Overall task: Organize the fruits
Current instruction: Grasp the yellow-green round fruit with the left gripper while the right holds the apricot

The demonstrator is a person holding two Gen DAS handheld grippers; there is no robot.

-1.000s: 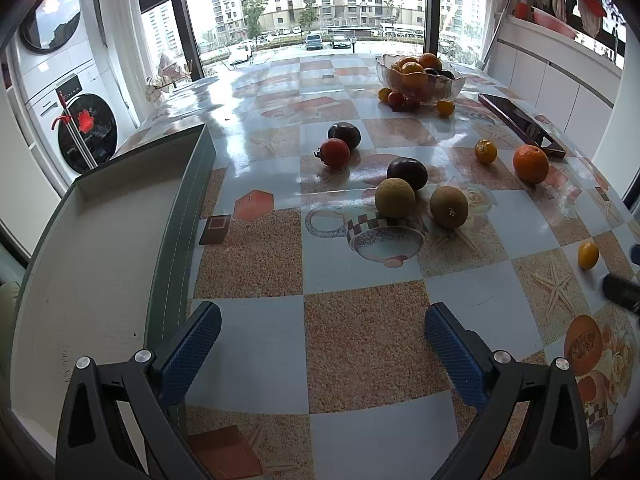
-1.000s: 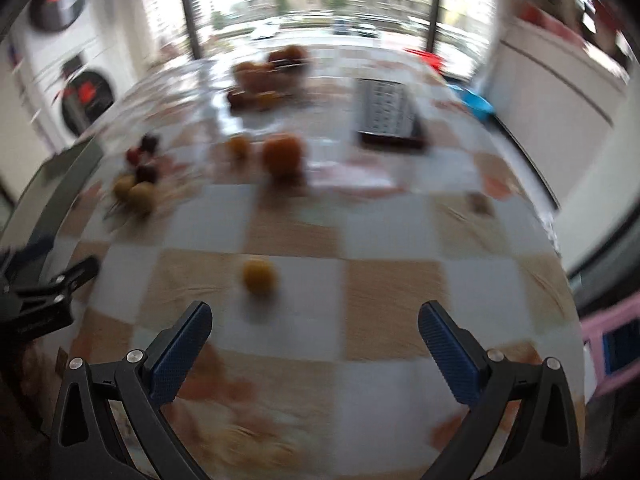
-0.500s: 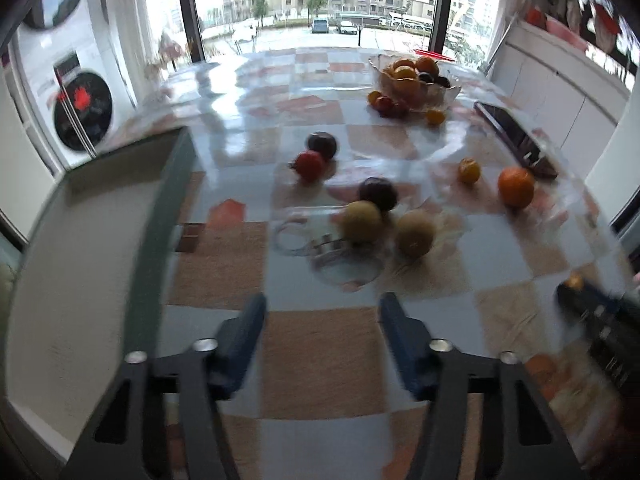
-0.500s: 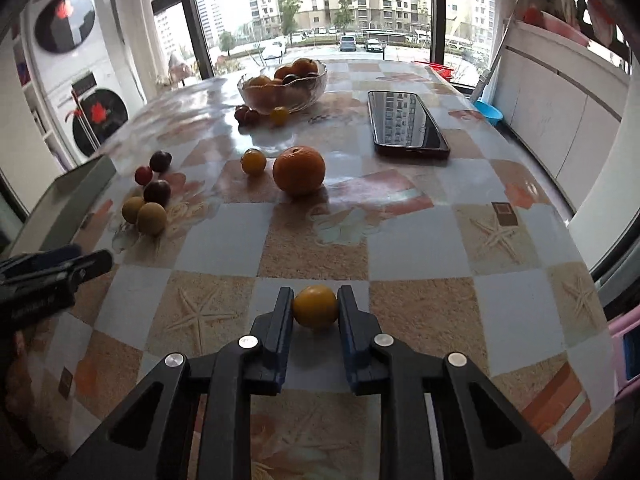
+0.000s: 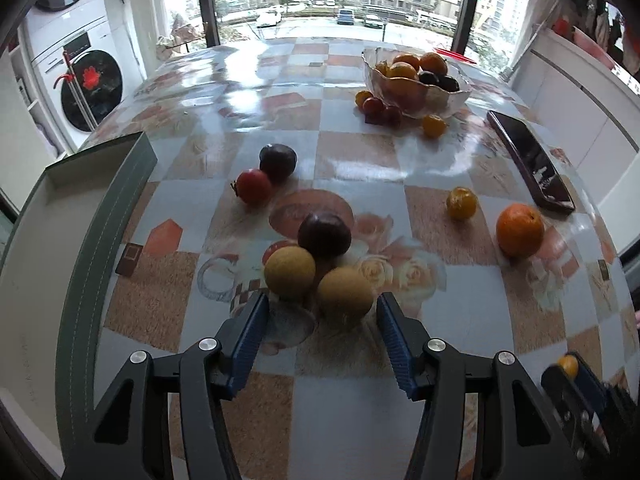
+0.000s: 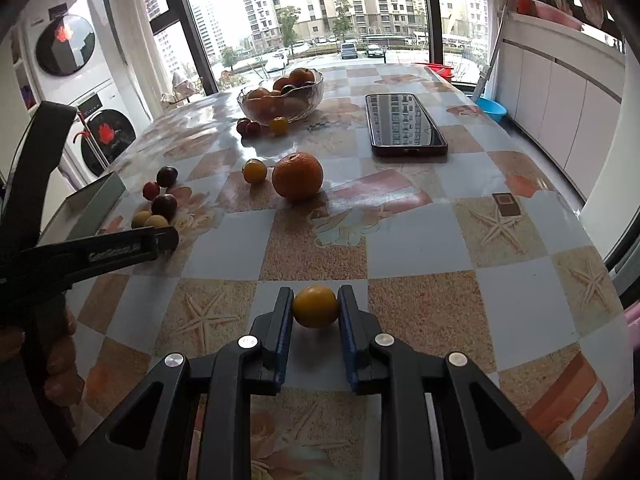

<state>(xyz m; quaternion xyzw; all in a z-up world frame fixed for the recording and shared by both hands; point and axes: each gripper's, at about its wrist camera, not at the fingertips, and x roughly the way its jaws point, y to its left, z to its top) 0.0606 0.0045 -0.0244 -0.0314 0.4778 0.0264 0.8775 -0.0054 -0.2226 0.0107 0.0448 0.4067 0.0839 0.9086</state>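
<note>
In the right wrist view, low in the frame's centre, the right hand-held gripper (image 6: 316, 307) is clamped on a small yellow fruit (image 6: 316, 306) that sits on the counter (image 6: 416, 240), a grip that reads as the start of carrying it off to be sorted. Half a second ago it already pinched this fruit; a second ago it was wide open. The left hand-held gripper (image 5: 320, 314), whose jaws have just been closing, stands partly open around a tan round fruit (image 5: 345, 291) at lower centre without pressing it; earlier those fruits lay farther ahead.
</note>
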